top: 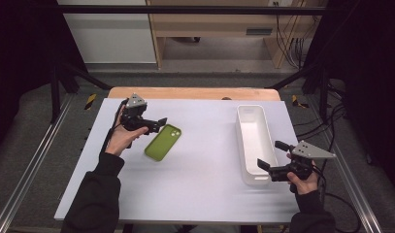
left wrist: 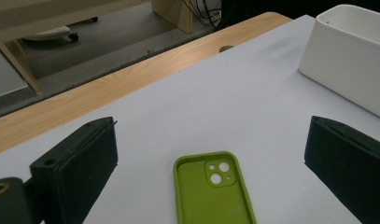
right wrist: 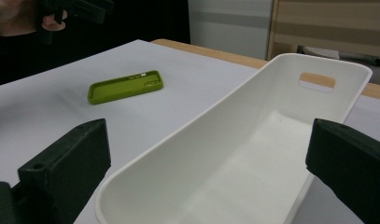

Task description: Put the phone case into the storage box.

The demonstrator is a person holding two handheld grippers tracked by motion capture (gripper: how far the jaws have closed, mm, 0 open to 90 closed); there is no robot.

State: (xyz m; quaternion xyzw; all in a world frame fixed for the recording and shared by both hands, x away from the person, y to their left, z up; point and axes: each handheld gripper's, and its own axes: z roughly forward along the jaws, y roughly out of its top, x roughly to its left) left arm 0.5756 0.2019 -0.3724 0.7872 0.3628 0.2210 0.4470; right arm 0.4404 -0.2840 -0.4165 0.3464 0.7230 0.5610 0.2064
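Two tools are in play, and the left tool is much the nearer to the green phone case. The case lies flat on the white bench, open side up, just ahead of and below that tool's tips. In the left gripper view the case sits centred between the spread jaws, its long axis running along the tool's line of sight, camera cut-out at the far end. The jaws stand wide apart, released, touching nothing. The right tool is likewise released and empty, hovering at the near end of the long white bin, well apart from the case.
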